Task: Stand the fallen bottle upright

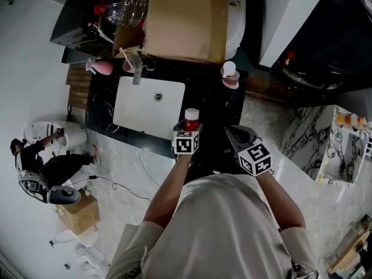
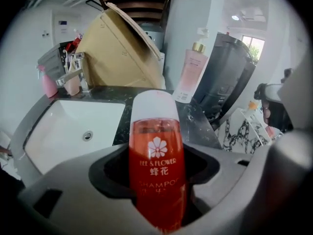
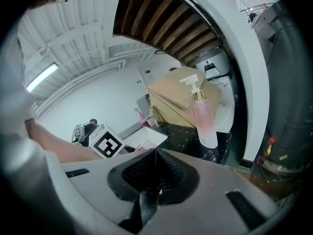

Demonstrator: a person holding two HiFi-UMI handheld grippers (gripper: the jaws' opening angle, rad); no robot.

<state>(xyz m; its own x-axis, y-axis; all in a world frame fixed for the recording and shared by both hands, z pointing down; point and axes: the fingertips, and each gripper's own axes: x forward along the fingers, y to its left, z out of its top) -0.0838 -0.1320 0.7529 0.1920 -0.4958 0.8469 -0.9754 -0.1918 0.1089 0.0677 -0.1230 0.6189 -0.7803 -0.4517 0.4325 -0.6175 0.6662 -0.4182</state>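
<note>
With left gripper (image 2: 156,168) jaws fairly wide, clamped white-capped red plastic shampoo bottle (image 2: 155,131), frame centre, cap up. Held right gripper (image 3: 154,180) closed, empty. Needed base flat on black marble counter (image 1: 216,109) before release.

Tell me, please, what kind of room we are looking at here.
Most likely a bathroom or washroom vanity. A white sink with a tap is set into a dark marble counter, and toiletries are about: a pink pump bottle and a red shampoo bottle.
</note>
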